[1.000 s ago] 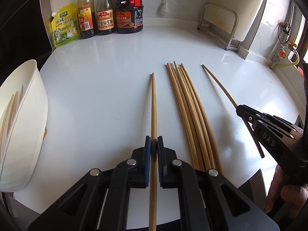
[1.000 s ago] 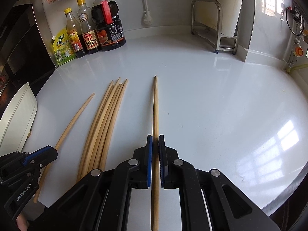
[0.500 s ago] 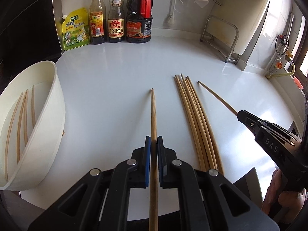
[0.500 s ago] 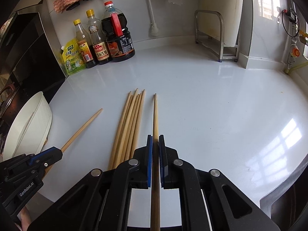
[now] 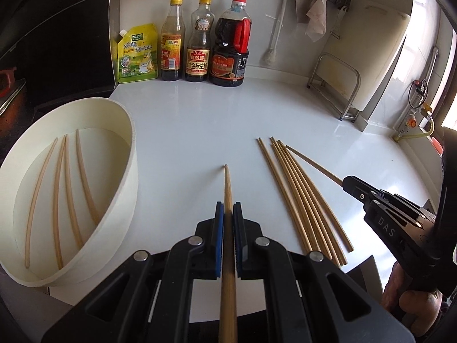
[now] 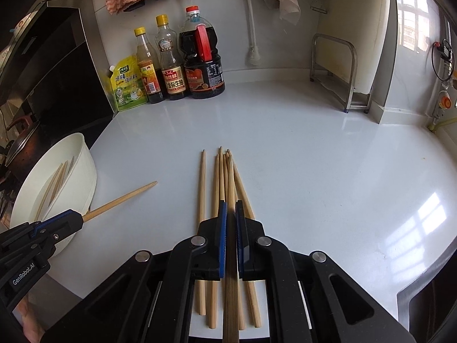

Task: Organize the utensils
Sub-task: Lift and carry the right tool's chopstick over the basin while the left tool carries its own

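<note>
Left-wrist view: we clamped one light, stiff bamboo chopstick (image 5: 227, 191) mid-shaft in each gripper (left (image 5: 227, 214), right (image 6: 230, 214)), likely slippery.

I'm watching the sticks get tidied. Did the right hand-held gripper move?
Yes. The right hand-held gripper slid left: the loose chopsticks on the counter lay left of it before, now they lie under it.

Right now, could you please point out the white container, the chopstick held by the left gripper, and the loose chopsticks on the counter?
white container (image 5: 127, 131): left wrist view, on its far rim.
held chopstick (image 5: 227, 188): left wrist view, on the shaft ahead of the gripper.
loose chopsticks (image 5: 297, 194): left wrist view, mid-bundle.
</note>
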Demonstrator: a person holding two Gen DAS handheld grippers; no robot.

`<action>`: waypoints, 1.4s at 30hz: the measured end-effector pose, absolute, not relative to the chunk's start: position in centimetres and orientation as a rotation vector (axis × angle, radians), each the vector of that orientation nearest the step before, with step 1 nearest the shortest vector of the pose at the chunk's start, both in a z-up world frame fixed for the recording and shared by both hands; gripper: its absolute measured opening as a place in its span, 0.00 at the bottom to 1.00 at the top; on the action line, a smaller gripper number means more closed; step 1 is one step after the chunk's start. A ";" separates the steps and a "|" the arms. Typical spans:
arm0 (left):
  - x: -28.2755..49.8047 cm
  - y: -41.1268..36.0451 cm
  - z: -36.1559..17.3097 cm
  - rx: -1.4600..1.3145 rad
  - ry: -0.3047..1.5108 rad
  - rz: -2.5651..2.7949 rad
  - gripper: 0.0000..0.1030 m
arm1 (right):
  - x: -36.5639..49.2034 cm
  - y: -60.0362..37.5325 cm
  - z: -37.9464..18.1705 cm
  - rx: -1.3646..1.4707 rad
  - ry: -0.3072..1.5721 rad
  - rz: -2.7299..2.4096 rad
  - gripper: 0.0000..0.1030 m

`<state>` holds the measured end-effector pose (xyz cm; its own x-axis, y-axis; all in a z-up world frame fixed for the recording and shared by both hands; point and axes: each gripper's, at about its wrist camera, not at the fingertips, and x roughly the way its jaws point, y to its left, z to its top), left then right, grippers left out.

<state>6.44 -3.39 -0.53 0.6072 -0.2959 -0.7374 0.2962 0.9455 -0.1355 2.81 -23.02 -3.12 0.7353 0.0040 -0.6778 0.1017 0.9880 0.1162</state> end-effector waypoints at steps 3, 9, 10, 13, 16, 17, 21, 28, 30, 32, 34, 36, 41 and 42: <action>6.4 -2.5 0.0 -0.012 0.841 -0.338 0.07 | 3.0 -22.7 -2.6 0.147 0.736 -0.057 0.06; 6.3 -0.6 1.2 -0.029 0.813 -0.321 0.07 | 3.2 -21.9 -1.6 0.151 0.717 -0.045 0.06; 6.4 -0.2 1.4 -0.034 0.809 -0.317 0.07 | 3.3 -21.7 -1.4 0.151 0.715 -0.039 0.06; 6.4 1.0 2.0 -0.051 0.795 -0.307 0.07 | 3.5 -20.7 -0.7 0.146 0.702 -0.015 0.06; 6.5 2.3 2.7 -0.066 0.777 -0.296 0.07 | 3.8 -19.4 0.1 0.143 0.687 0.016 0.06; 6.6 2.7 3.0 -0.070 0.771 -0.291 0.07 | 4.0 -18.9 0.4 0.139 0.682 0.026 0.06; 7.1 4.7 3.8 -0.083 0.747 -0.266 0.07 | 4.9 -16.6 1.2 0.113 0.671 0.069 0.06; 7.8 6.0 4.9 -0.112 0.728 -0.282 0.07 | 5.8 -14.2 1.6 0.093 0.669 0.111 0.06; 7.6 5.8 5.3 -0.111 0.714 -0.291 0.07 | 5.8 -14.1 1.8 0.088 0.665 0.115 0.06; 7.4 5.5 5.8 -0.117 0.703 -0.314 0.07 | 5.8 -14.1 2.0 0.090 0.660 0.117 0.06; 7.2 5.0 6.5 -0.110 0.688 -0.328 0.07 | 5.7 -14.3 2.3 0.095 0.655 0.123 0.06; 7.0 4.8 7.3 -0.108 0.670 -0.338 0.07 | 5.5 -14.2 2.7 0.099 0.646 0.130 0.06; 6.5 5.8 9.8 -0.113 0.599 -0.329 0.07 | 5.3 -13.3 3.9 0.100 0.620 0.167 0.06; 6.6 6.2 10.3 -0.109 0.589 -0.322 0.07 | 5.4 -13.0 4.2 0.099 0.617 0.178 0.06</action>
